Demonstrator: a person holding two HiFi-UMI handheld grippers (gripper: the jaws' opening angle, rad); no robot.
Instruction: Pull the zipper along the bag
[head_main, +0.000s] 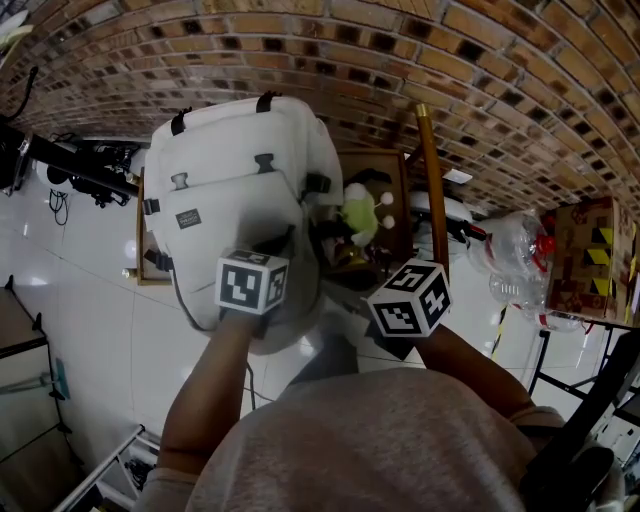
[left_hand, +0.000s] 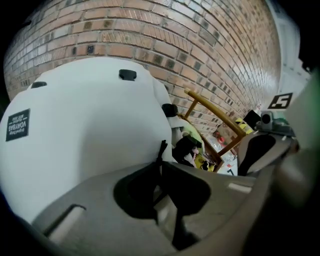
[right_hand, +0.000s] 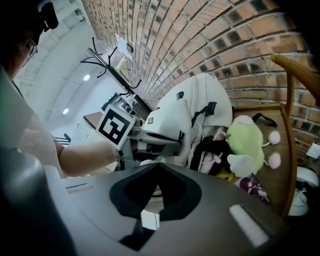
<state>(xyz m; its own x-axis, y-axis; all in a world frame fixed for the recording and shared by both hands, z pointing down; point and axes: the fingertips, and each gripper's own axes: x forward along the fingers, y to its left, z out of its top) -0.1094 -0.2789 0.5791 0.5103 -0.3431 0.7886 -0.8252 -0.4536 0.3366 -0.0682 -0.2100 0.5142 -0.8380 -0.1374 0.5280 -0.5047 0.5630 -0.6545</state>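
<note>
A white backpack (head_main: 230, 190) (left_hand: 80, 130) (right_hand: 195, 100) stands upright on a wooden chair against the brick wall. My left gripper (left_hand: 159, 167) (head_main: 288, 240) is at the bag's right side. Its jaws are pinched on a black zipper pull (left_hand: 162, 149), whose strap sticks up above the tips. My right gripper (right_hand: 157, 167) hangs to the right of the bag and apart from it. Its tips meet with nothing between them, and its marker cube (head_main: 410, 298) shows in the head view.
A green plush toy (head_main: 360, 215) (right_hand: 247, 145) and dark items lie on the chair seat beside the bag. The chair's wooden rail (head_main: 432, 180) (right_hand: 287, 150) rises at the right. A cardboard box (head_main: 590, 260) and a plastic bag (head_main: 515, 260) sit further right.
</note>
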